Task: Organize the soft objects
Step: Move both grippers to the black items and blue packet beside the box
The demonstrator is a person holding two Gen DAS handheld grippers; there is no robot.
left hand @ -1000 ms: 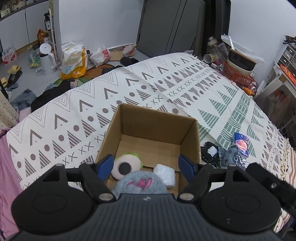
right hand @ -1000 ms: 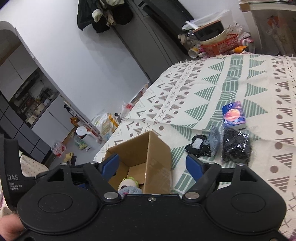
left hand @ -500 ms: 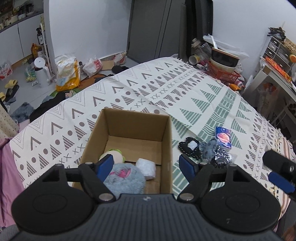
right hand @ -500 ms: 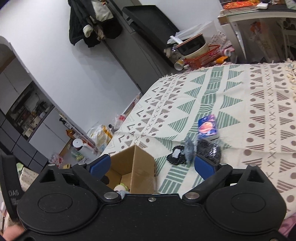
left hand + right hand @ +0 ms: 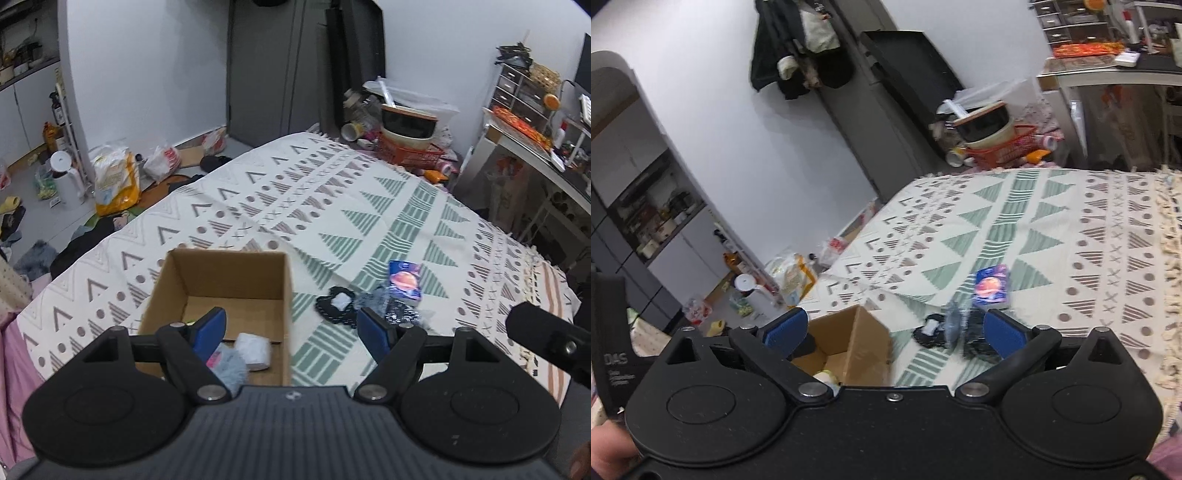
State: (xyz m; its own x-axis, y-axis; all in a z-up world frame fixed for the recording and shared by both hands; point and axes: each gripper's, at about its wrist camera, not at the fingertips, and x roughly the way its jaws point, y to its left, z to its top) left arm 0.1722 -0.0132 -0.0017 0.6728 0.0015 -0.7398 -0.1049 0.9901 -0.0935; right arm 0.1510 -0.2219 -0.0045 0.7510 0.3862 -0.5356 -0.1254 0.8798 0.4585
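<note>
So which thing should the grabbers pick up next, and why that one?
Probably the right gripper should reach down to the black item with a white patch. It lies on the blanket right beside the cardboard box, while the white roll and grey fluffy toy are already inside. Both grippers are open and empty.

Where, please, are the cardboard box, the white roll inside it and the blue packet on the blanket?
cardboard box (image 5: 236, 275), left wrist view, inner far wall.
white roll (image 5: 253, 350), left wrist view, its middle.
blue packet (image 5: 405, 283), left wrist view, printed front.
</note>
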